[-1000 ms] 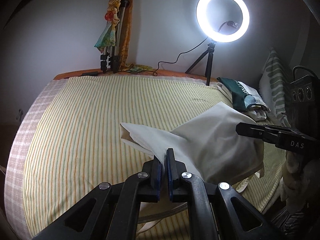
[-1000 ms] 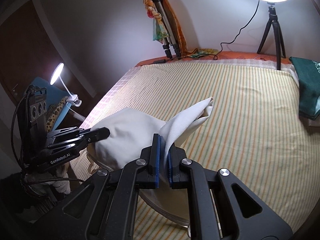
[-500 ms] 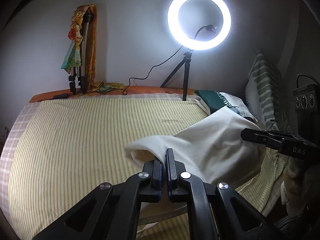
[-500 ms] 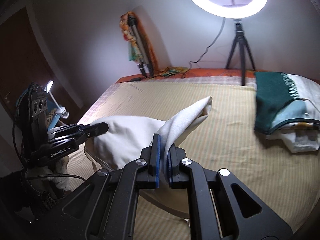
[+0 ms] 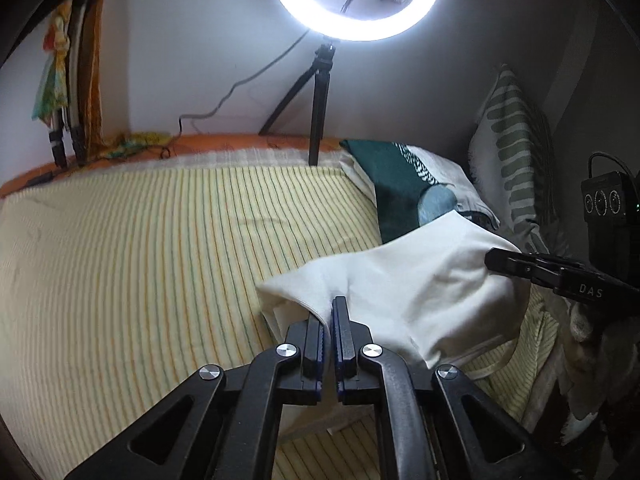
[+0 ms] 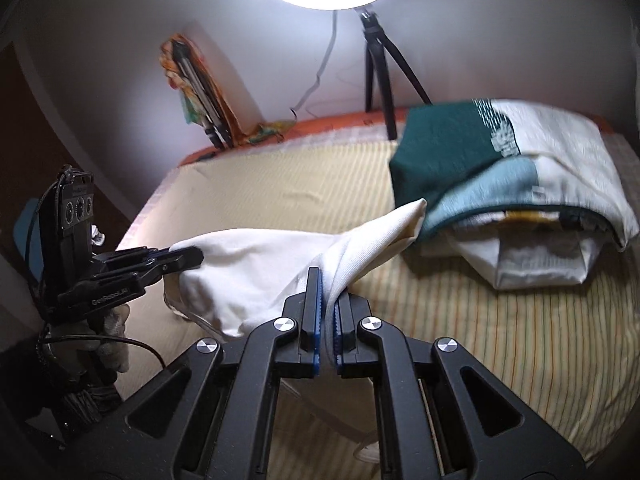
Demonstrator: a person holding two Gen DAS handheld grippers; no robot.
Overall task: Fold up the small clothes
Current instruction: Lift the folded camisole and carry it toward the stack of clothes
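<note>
A cream-white small garment (image 5: 420, 296) hangs between my two grippers above the striped bed; it also shows in the right wrist view (image 6: 256, 272). My left gripper (image 5: 329, 312) is shut on one edge of it. My right gripper (image 6: 327, 284) is shut on the other edge, and a pointed corner of cloth (image 6: 412, 210) sticks forward past it. The right gripper shows at the right of the left wrist view (image 5: 496, 262), and the left gripper at the left of the right wrist view (image 6: 196, 258). Part of the garment droops below the grippers onto the bed.
The bed has a yellow striped sheet (image 5: 160, 260). A stack of folded clothes with a dark green piece on top (image 6: 500, 184) lies at the far right. A ring light on a tripod (image 5: 320, 92) stands at the back edge. A striped pillow (image 5: 512, 160) leans at the right.
Both grippers have swung to the right with the garment still held; the folded stack and ring light now sit nearer and more central. The garment hangs more bunched between the grippers.
</note>
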